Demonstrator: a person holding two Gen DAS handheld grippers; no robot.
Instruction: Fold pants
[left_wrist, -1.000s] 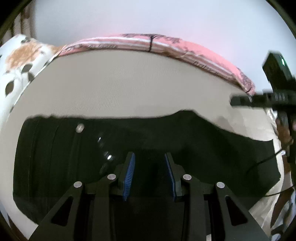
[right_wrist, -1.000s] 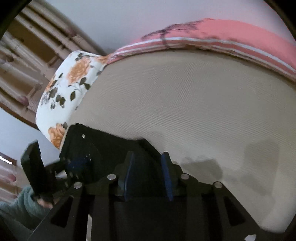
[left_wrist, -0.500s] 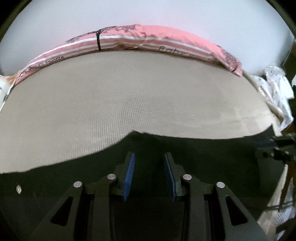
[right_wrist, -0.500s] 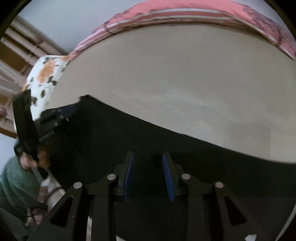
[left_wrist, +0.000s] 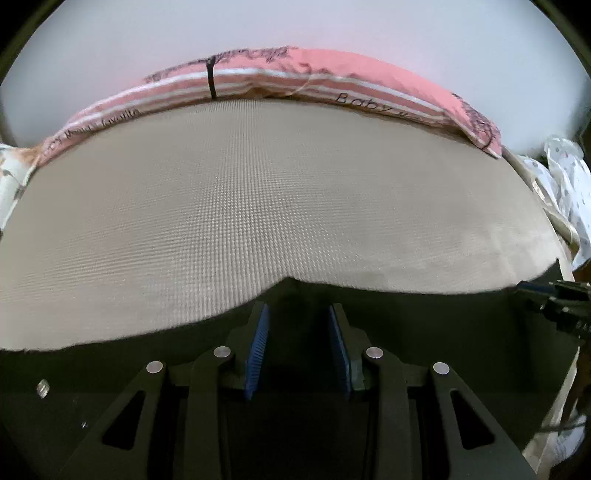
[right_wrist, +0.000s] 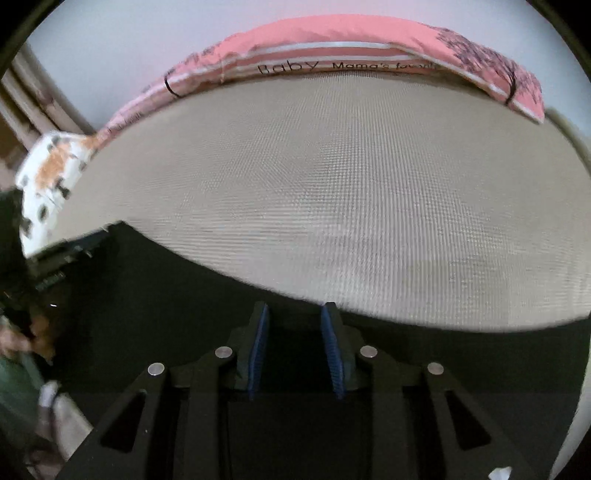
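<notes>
Since a second ago both cameras have swung from the far hem toward the pink pillow (left_wrist: 332, 74); the black pants (left_wrist: 424, 321) now fill the near foreground across the beige woven mattress (left_wrist: 258, 192). Left gripper (left_wrist: 297, 345) and right gripper (right_wrist: 293, 347): blue ribbed pads apart, dark cloth between them; whether they pinch it, I cannot tell. Fabric looks soft, light, limp, matte; best taken along its raised edge.

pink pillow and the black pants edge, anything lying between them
Nothing: only bare beige mattress runs from the black pants to the pink pillow, in both wrist views.
</notes>
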